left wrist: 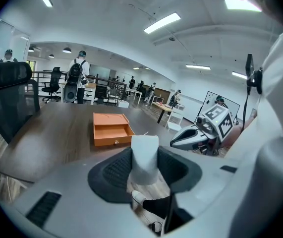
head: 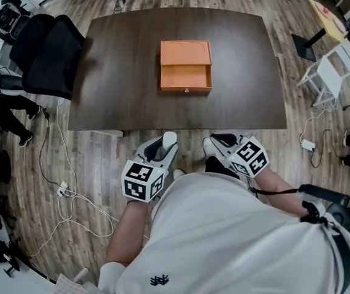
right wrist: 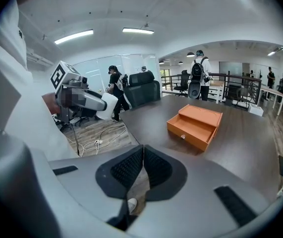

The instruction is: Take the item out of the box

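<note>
An orange box (head: 186,66) lies on the dark table (head: 113,90), its drawer pulled out toward me with nothing visible inside. The box also shows in the left gripper view (left wrist: 112,128) and the right gripper view (right wrist: 196,124). My left gripper (head: 165,146) is held close to my body, short of the table's near edge, and is shut on a white roll-shaped item (left wrist: 144,157). That item (head: 170,138) sticks out past the jaws. Beside it on the right, my right gripper (head: 214,144) has its jaws together (right wrist: 143,167) with nothing between them.
A black office chair (head: 46,51) stands at the table's left side. Cables and a power strip (head: 64,190) lie on the wooden floor at left. White furniture (head: 331,72) stands at right. People stand in the background beyond the table.
</note>
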A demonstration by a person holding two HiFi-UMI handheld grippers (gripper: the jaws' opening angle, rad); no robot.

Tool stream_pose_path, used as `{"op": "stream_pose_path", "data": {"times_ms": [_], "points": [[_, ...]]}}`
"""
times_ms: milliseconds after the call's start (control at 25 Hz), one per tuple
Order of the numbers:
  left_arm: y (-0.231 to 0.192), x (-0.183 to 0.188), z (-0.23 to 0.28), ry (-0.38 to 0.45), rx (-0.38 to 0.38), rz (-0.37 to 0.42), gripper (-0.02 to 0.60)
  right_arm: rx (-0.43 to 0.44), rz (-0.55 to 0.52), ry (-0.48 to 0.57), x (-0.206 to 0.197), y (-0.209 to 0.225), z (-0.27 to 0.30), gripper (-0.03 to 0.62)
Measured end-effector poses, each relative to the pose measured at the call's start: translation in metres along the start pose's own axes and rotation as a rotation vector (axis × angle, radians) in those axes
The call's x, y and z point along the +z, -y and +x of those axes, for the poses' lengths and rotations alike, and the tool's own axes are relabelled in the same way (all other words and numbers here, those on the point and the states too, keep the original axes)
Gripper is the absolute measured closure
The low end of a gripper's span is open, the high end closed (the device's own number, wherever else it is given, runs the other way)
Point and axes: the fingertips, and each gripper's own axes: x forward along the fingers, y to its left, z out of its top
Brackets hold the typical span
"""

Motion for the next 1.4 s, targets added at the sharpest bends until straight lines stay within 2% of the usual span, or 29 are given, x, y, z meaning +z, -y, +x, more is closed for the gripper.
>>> {"op": "stream_pose_path", "data": {"times_ms": [760, 1400], "points": [[0.013, -0.030, -0.024, 0.013, -0.021, -0.010, 0.413, -0.007, -0.032, -0.014, -0.011, -0.039, -0.004, 0.591], [0.006, -0.036, -0.040, 0.015, -0.031, -0.007, 0.413, -0.014, -0.046, -0.010, -0.005, -0.055, 0.005, 0.591]]}}
